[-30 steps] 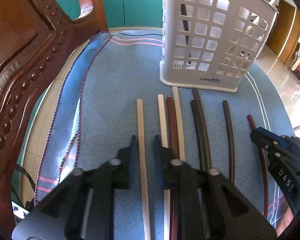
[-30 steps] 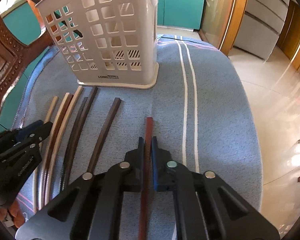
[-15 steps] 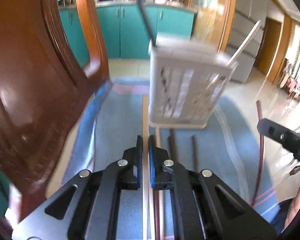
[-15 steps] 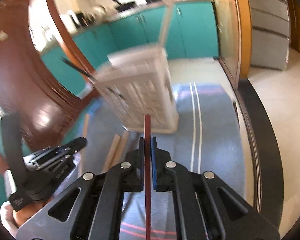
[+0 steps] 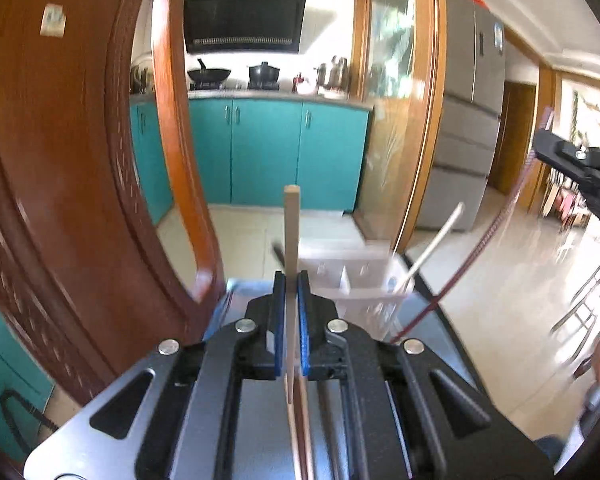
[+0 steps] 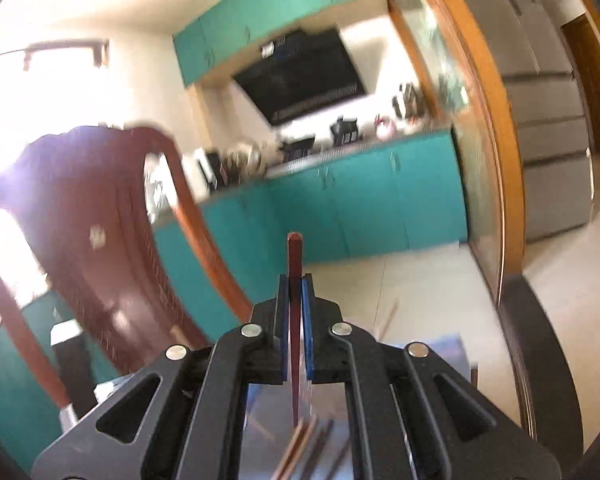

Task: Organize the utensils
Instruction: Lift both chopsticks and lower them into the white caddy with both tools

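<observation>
My left gripper (image 5: 291, 280) is shut on a pale wooden chopstick (image 5: 291, 224) that stands up between the blue pads. It is held high above the table, near the top of the white utensil basket (image 5: 354, 276), which holds a white stick (image 5: 432, 246). My right gripper (image 6: 295, 284) is shut on a dark red chopstick (image 6: 294, 260), also lifted; this gripper (image 5: 580, 168) and its red chopstick (image 5: 480, 248) show at the right of the left wrist view. Other chopsticks (image 6: 304, 444) lie blurred on the table below.
A carved wooden chair back (image 5: 60, 200) rises close on the left. Teal kitchen cabinets (image 5: 268, 152) and a fridge (image 5: 468, 120) stand behind. The blue tablecloth edge (image 6: 452, 348) shows below the right gripper.
Both grippers closed on a chopstick each and lifted them off the tablecloth. Both have risen and tilted up, so the views now look across the kitchen above the basket.
</observation>
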`<state>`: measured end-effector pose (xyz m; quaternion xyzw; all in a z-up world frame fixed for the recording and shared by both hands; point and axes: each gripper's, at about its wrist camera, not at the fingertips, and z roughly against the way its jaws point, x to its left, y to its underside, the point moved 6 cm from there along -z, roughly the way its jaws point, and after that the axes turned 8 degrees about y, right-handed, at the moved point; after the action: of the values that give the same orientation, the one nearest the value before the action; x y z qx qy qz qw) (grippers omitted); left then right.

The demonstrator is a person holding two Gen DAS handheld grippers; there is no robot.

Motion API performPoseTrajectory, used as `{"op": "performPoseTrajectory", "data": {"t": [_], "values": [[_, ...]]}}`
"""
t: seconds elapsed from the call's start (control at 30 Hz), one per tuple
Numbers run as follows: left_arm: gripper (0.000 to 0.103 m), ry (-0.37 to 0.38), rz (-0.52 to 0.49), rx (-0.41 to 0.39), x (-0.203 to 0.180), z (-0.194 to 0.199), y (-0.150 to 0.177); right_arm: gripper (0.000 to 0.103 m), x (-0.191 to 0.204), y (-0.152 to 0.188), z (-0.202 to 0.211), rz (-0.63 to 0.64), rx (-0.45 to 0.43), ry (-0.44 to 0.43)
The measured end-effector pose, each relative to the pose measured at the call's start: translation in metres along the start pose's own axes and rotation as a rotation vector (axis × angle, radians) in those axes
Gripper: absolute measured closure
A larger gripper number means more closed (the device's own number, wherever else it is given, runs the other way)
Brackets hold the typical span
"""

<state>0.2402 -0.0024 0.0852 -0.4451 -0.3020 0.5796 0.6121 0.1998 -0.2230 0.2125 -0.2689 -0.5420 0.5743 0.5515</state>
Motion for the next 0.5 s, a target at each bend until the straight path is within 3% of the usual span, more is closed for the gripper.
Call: {"op": "performPoseTrajectory", "data": {"t": [0.07, 0.23, 0.37, 0.5], "values": [[0.096, 0.020, 0.009, -0.039, 0.000, 0.006, -0.021, 0.096, -0.005, -0.021, -0.002, -0.033, -0.096, 0.019], [0.096, 0.062, 0.032, -0.135, -0.001, 0.014, -0.061, 0.096, -0.031, -0.035, -0.038, -0.103, -0.168, 0.099], [0.096, 0.073, 0.067, -0.219, 0.001, 0.015, -0.082, 0.096, -0.048, -0.014, -0.076, -0.076, -0.114, 0.165], [0.096, 0.058, 0.085, -0.257, 0.004, 0.000, -0.085, 0.096, -0.048, 0.024, -0.117, -0.007, 0.022, 0.202]]}}
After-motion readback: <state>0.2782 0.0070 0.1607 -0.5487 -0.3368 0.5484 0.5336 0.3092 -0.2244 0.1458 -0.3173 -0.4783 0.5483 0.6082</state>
